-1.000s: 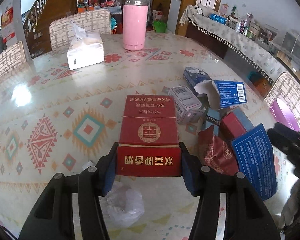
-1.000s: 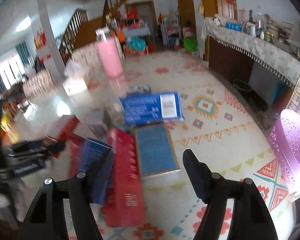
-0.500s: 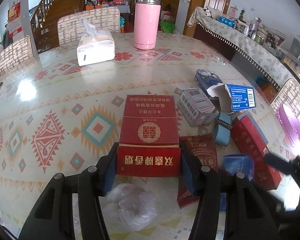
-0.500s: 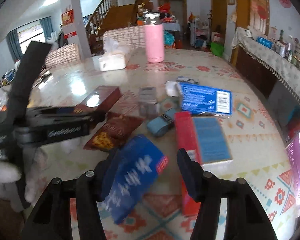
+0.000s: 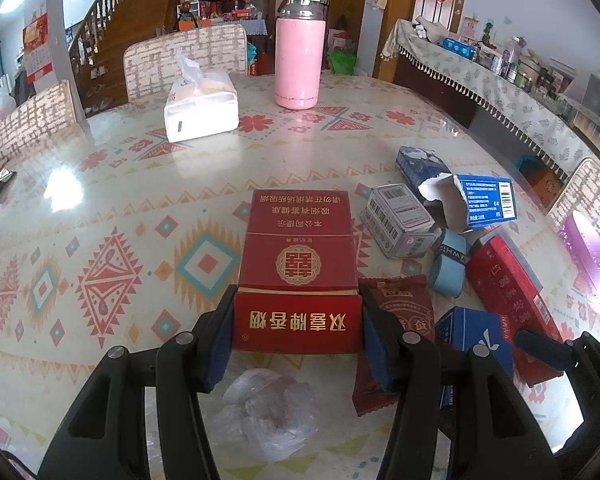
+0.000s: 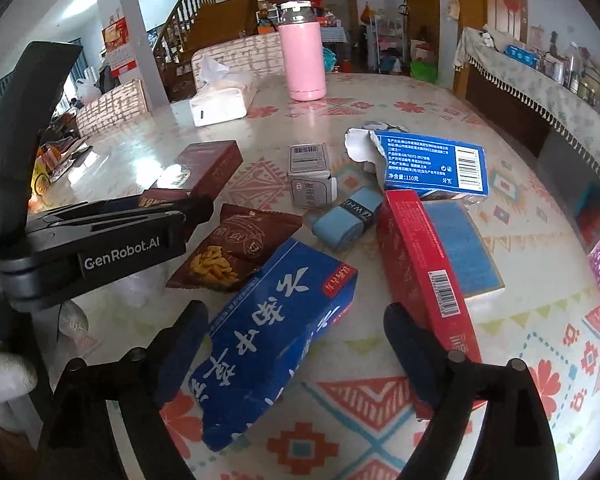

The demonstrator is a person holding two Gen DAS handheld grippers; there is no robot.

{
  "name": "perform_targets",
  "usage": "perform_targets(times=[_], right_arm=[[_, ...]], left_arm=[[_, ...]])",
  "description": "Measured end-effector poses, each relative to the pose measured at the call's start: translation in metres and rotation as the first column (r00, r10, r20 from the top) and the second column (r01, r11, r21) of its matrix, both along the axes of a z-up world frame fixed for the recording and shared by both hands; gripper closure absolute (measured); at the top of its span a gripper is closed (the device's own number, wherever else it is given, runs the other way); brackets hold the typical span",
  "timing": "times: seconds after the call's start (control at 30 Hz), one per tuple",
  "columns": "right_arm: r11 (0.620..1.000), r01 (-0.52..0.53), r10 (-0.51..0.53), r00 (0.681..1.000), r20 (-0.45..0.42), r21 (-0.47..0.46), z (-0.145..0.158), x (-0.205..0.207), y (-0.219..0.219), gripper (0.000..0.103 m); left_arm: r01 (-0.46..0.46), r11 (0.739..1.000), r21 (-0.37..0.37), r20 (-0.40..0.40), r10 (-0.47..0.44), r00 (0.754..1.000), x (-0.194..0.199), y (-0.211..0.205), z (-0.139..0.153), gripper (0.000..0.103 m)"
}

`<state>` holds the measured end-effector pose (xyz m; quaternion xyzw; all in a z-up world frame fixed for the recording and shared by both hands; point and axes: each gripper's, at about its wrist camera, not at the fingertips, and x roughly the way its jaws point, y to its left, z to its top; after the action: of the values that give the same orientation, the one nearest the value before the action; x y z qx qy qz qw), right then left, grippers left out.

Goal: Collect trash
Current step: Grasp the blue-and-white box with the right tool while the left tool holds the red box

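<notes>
Gripping the red cigarette box (image 5: 296, 280) at bottom center, the left gripper (image 5: 296, 334) has its fingers tight on both sides. Right gripper (image 6: 296, 344) sits wide around a blue carton (image 6: 272, 332) lying on the surface (image 6: 520, 320), lower middle.

The right gripper (image 6: 294, 344) has swung left across the tabletop, its spread jaws now straddling the blue carton (image 6: 276, 336).
</notes>
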<state>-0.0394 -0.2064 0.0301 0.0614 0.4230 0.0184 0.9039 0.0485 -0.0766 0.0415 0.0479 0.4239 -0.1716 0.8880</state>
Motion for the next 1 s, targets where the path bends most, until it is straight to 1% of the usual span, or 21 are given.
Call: perform_targets(times=[0.03,0.1,0.13,0.17,0.2,0.23,0.27,0.3,0.33,0.4,0.47,0.53,0.57,0.6,0.63,0.67,0.7,0.8,0.97,1.0], right_arm=[[1.000,-0.005,0.005,1.000,0.001,0.009,0.000,0.001,0.000,0.015],[0.998,-0.036,0.035,0.999,0.018,0.053,0.005,-0.001,0.003,0.052],[0.999,-0.030,0.029,0.999,0.027,0.039,0.007,-0.003,0.005,0.058],[1.000,-0.028,0.027,0.998,0.053,0.011,0.012,-0.007,0.008,0.069],[0.999,-0.031,0.030,0.998,0.062,0.008,0.015,-0.009,0.009,0.075],[0.999,-0.031,0.030,0.997,0.067,0.014,0.017,-0.010,0.008,0.077],[0.999,-0.030,0.028,0.997,0.071,0.022,0.019,-0.012,0.006,0.085],[0.999,-0.030,0.028,0.997,0.075,0.031,0.021,-0.014,0.004,0.101],[0.999,-0.031,0.029,0.997,0.071,0.036,0.021,-0.015,0.002,0.101],[0.998,-0.030,0.027,0.997,0.066,0.047,0.021,-0.019,-0.004,0.101],[0.997,-0.054,0.052,0.998,0.042,0.060,0.018,-0.018,-0.007,0.101],[0.996,-0.051,0.049,0.998,0.024,0.078,0.014,-0.018,-0.009,0.100],[0.995,-0.044,0.043,0.999,0.015,0.087,0.011,-0.017,-0.010,0.089],[0.994,-0.045,0.044,0.999,0.010,0.098,0.010,-0.015,-0.011,0.057],[0.993,-0.043,0.042,0.999,0.009,0.109,0.010,-0.013,-0.012,0.038],[0.992,-0.033,0.031,0.999,0.019,0.121,0.010,-0.012,-0.011,0.015],[0.993,-0.023,0.020,0.999,0.030,0.120,0.011,-0.010,-0.010,0.013],[0.993,-0.030,0.027,0.999,0.026,0.111,0.012,-0.001,-0.001,0.013],[0.999,-0.003,0.003,1.000,-0.003,0.039,0.001,0.014,0.020,0.013],[1.000,0.006,-0.006,1.000,-0.016,0.030,-0.004,0.017,0.024,0.016]], left_arm=[[-0.001,1.000,0.002,0.002,0.001,1.000,0.000,-0.001,0.000,0.048],[-0.001,1.000,0.005,0.005,0.001,1.000,-0.001,-0.001,0.001,0.048],[-0.003,1.000,0.006,0.006,0.003,1.000,-0.002,-0.001,0.001,0.048],[-0.005,1.000,0.007,0.008,0.005,1.000,-0.002,-0.001,0.001,0.048],[-0.007,1.000,0.007,0.008,0.007,1.000,-0.002,-0.001,0.001,0.048],[-0.009,1.000,0.007,0.009,0.009,1.000,-0.002,0.000,0.001,0.048],[-0.012,1.000,0.007,0.010,0.012,1.000,-0.002,0.000,0.001,0.048],[-0.015,1.000,0.005,0.009,0.015,1.000,-0.001,0.001,0.001,0.048],[-0.018,1.000,0.001,0.006,0.018,1.000,0.000,0.002,0.001,0.048],[-0.024,1.000,-0.002,0.000,0.024,1.000,0.001,0.004,0.000,0.048],[-0.027,1.000,-0.006,-0.006,0.027,1.000,0.002,0.005,-0.001,0.048],[-0.032,0.999,-0.009,-0.009,0.032,0.999,0.003,0.006,-0.001,0.048],[-0.034,0.999,-0.007,-0.007,0.034,0.999,0.004,0.006,-0.001,0.048],[-0.035,0.999,-0.006,-0.006,0.035,0.999,0.004,0.006,-0.001,0.048],[-0.036,0.999,-0.006,-0.006,0.036,0.999,0.004,0.006,-0.001,0.048],[-0.037,0.999,-0.005,-0.007,0.037,0.999,0.005,0.006,-0.002,0.048],[-0.038,0.999,-0.003,-0.007,0.038,0.999,0.005,0.006,-0.002,0.048],[-0.041,0.999,-0.001,-0.012,0.041,0.999,0.007,0.007,-0.004,0.048],[-0.052,0.999,-0.014,-0.017,0.052,0.998,0.009,0.012,-0.003,0.048],[-0.056,0.998,-0.018,-0.017,0.056,0.998,0.010,0.013,-0.003,0.048]])
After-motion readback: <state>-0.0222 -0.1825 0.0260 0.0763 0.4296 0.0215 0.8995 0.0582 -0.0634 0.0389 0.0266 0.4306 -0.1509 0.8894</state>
